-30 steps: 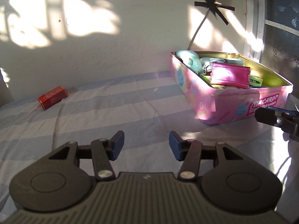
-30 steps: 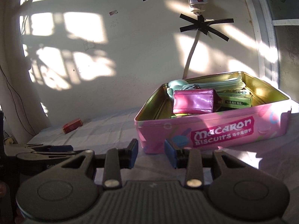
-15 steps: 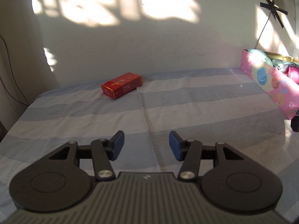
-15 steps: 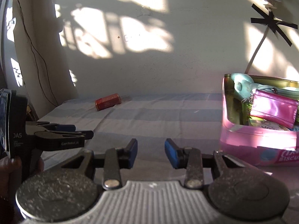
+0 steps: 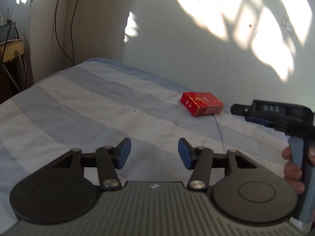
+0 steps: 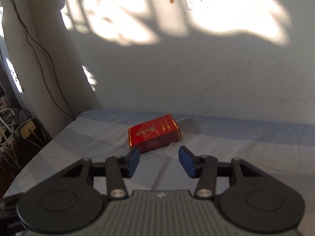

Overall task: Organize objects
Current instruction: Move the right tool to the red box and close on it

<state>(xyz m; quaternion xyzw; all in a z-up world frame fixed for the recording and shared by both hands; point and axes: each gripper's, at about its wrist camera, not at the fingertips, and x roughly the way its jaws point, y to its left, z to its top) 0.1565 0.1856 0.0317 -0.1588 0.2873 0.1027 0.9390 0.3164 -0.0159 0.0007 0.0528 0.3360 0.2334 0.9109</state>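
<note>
A small red box (image 6: 154,132) with gold print lies flat on the blue-and-white striped sheet (image 6: 236,147), close to the wall. My right gripper (image 6: 159,160) hovers just short of it, jaws opening, nothing between the blue pads; its left fingertip (image 6: 133,158) overlaps the box's near corner in the picture. In the left wrist view the red box (image 5: 202,103) lies ahead to the right, and my right gripper (image 5: 250,116) reaches toward it from the right edge, held by a hand (image 5: 293,173). My left gripper (image 5: 154,153) hangs open and empty over the sheet.
A plain wall (image 6: 196,68) with sunlight patches rises right behind the box. At the left, beyond the bed's edge, hang thin black cables (image 5: 59,19), with a yellow box (image 5: 11,51) and white cords (image 6: 7,133) on dark furniture.
Both views have swung left, away from the pink biscuit tin, which has left the frames. The red box is now much nearer. The right gripper's jaws stand wider than before.
</note>
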